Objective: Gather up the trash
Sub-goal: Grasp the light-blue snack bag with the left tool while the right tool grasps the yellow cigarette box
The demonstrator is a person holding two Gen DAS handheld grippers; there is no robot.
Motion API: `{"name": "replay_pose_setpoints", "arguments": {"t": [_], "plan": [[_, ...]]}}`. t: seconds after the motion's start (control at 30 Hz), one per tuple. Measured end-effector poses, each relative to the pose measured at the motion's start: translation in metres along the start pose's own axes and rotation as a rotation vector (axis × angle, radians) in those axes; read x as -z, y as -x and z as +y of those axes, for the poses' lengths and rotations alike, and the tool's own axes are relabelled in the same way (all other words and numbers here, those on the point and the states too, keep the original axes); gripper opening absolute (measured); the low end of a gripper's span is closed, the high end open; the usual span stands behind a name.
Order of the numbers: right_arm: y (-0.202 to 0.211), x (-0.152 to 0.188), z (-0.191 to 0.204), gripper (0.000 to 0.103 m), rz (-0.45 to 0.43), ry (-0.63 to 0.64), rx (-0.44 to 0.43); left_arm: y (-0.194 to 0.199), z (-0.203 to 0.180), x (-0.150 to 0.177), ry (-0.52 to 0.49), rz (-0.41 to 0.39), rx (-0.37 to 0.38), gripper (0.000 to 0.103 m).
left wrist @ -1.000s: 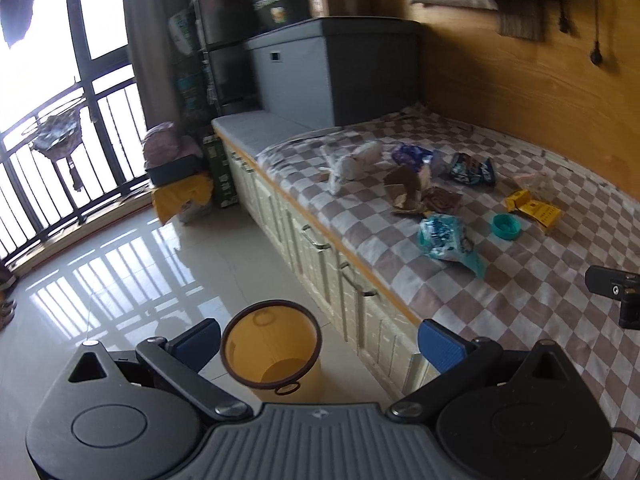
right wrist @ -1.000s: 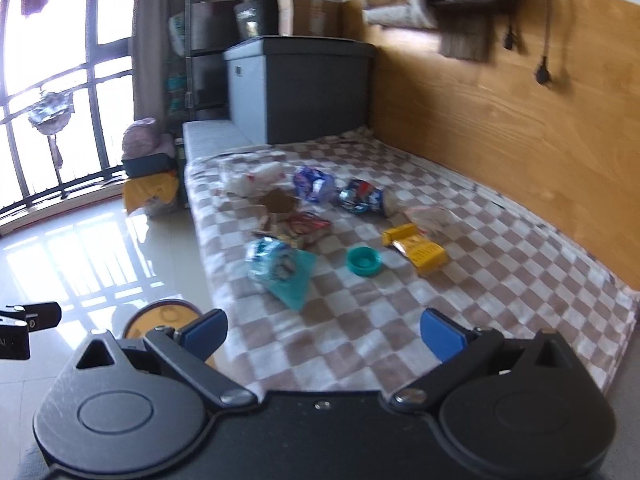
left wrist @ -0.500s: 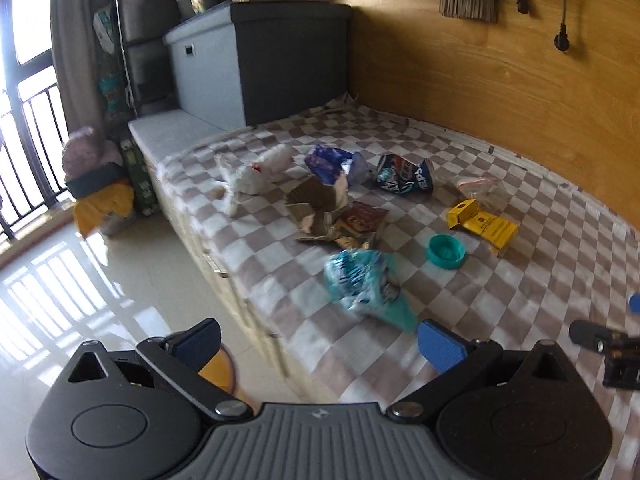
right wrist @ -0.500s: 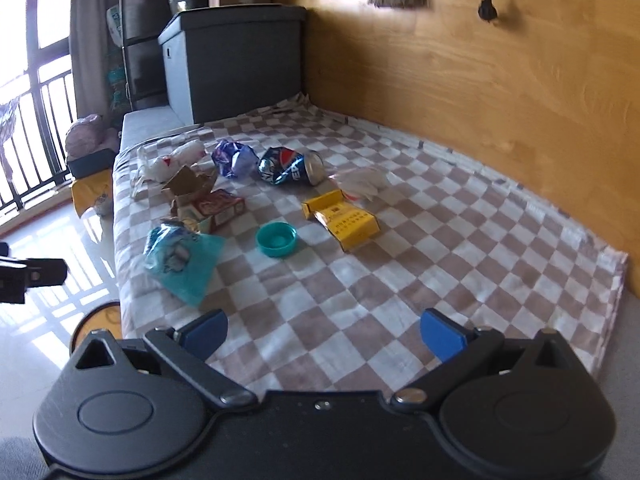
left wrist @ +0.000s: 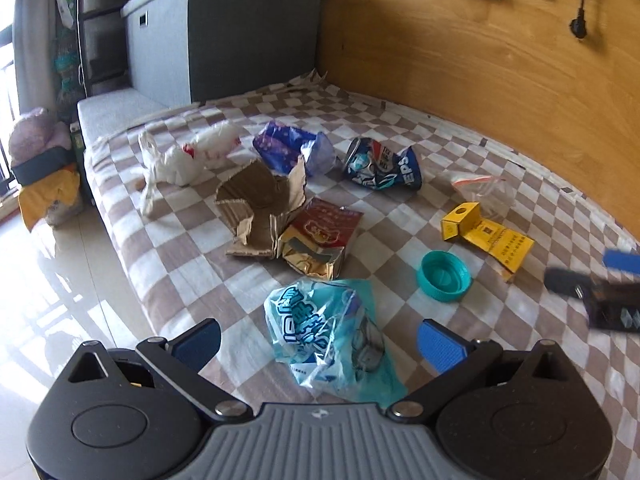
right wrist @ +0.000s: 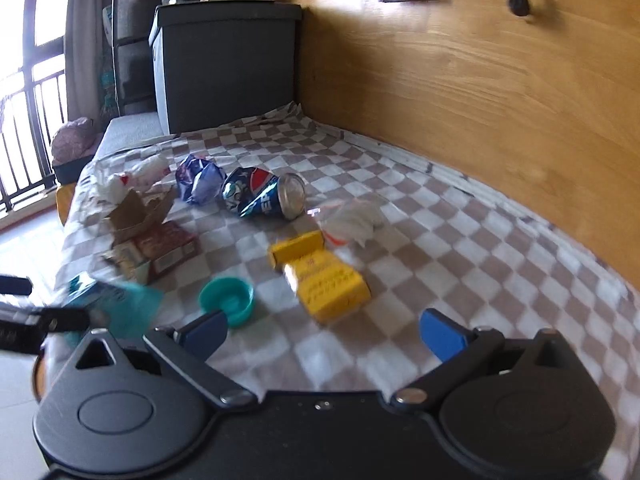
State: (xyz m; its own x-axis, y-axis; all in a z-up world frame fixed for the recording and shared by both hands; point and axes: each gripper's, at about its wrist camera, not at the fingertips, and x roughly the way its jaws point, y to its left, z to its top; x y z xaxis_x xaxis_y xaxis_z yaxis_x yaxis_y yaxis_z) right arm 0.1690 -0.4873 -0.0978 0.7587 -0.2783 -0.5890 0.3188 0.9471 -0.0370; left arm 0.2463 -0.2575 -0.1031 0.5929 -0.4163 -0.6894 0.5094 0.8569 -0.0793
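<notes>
Trash lies scattered on the checked bed cover point(left wrist: 400, 360). My left gripper point(left wrist: 320, 344) is open, and a teal plastic bag point(left wrist: 324, 340) lies between its blue fingers. Beyond it are a red-gold snack packet point(left wrist: 320, 236), torn cardboard point(left wrist: 260, 208), a white plastic bag point(left wrist: 188, 156), a blue wrapper point(left wrist: 292, 150) and a crushed Pepsi can point(left wrist: 384, 164). My right gripper point(right wrist: 324, 332) is open just short of a yellow box point(right wrist: 324, 280). A teal cap point(right wrist: 228, 298) sits by its left finger. The trash bin is hidden.
A clear zip bag point(right wrist: 352, 220) lies behind the yellow box. A grey storage chest point(left wrist: 224, 36) stands at the bed's far end, a wooden wall point(left wrist: 480, 60) along its right side. The tiled floor point(left wrist: 52, 280) drops off left, with bags point(left wrist: 48, 196) piled there.
Both grippers have swung from the floor side in over the bed and moved closer to the trash. The yellow bin has dropped out of the left wrist view.
</notes>
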Motion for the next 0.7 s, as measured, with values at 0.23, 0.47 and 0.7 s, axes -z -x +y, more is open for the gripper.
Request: {"name": "replay_pose_setpoints", "arguments": {"t": [0.23,0.47,0.7], "plan": [[-0.069,-0.021,0.002,0.093,0.068,0.215,-0.024,-0.023,0.011,0.004,0.062,0.042,0.067,0.103],[-0.102,-0.031,0.000,0.076,0.137,0.257,-0.096,-0.031,0.021,0.000,0.177,0.060,0.127,0.100],[-0.100,-0.025,0.000,0.062,0.170,0.209,-0.109,-0.039,0.032,0.004,0.300,0.088,0.157,0.080]]}}
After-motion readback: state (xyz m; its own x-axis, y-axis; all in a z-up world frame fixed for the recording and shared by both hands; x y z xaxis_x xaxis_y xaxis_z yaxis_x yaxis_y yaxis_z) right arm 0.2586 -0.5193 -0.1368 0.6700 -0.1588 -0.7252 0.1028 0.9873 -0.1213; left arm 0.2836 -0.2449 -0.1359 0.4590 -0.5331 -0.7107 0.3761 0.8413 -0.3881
